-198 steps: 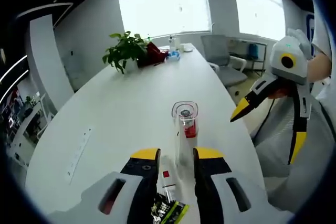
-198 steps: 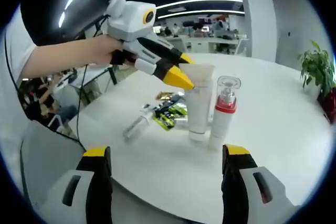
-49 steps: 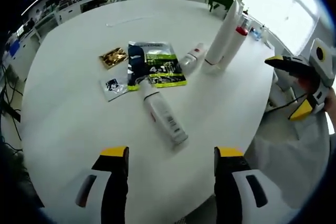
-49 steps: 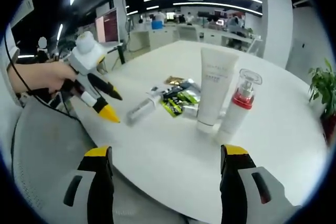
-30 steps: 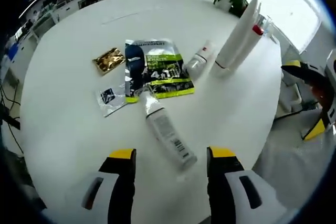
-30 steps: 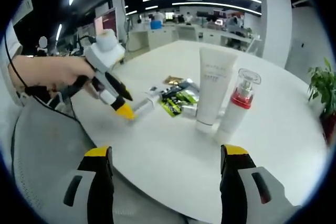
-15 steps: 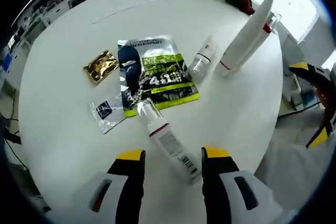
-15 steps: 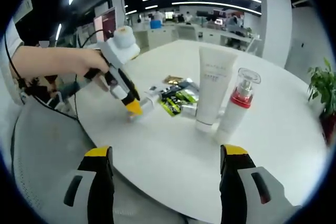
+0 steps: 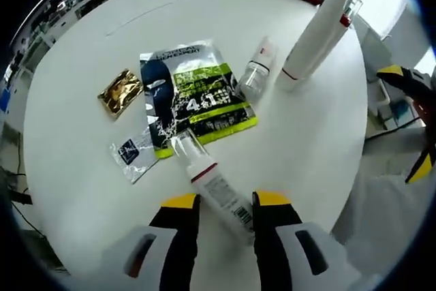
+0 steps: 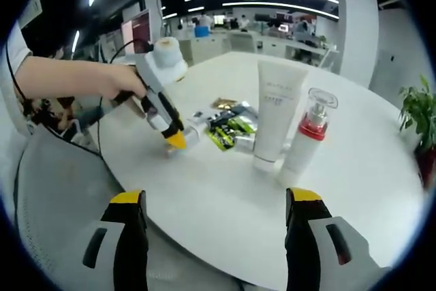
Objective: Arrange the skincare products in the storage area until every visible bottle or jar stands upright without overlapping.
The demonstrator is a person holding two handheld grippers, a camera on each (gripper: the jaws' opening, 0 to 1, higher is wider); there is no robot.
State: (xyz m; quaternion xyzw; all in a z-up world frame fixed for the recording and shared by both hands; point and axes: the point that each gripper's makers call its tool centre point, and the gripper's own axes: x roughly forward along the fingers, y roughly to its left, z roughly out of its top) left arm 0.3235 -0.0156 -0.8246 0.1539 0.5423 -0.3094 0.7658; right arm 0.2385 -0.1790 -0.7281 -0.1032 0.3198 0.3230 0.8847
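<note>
Left gripper (image 9: pixel 223 202) is right down over the lying bottle (image 9: pixel 214 189), yellow tips straddling its lower end, one on each side; can't tell for sure if they're actually pinching it yet or just hugging it. That bottle is a slim clear-ish plastic one flat on the white table (image 9: pixel 75 120), with a clear cap, a thin red band under it and a printed label with a barcode; its long axis runs from between the tips up toward the green sachet (image 9: pixel 194 97), cap end pointing at the sachet and just touching its near edge. The sachet is a glossy flat pouch, green and dark with "4in1" on it. Left of it sits a small clear packet (image 9: pixel 133 155) and a crinkly gold foil packet (image 9: pixel 120 90). Just beyond the sachet's far right corner there's a small bottle (image 9: pixel 257 73) also lying down, clear cap toward the sachet. Past that, the white tube (image 9: pixel 315 28) stands upright on its cap, smooth matte plastic tapering to a flat crimped top, with the pump bottle (image 10: pixel 306 140) standing just beside it: white body, red collar, clear cap. The right gripper (image 10: pixel 218 202) is held back off the table edge, jaws wide apart with nothing between them.
</note>
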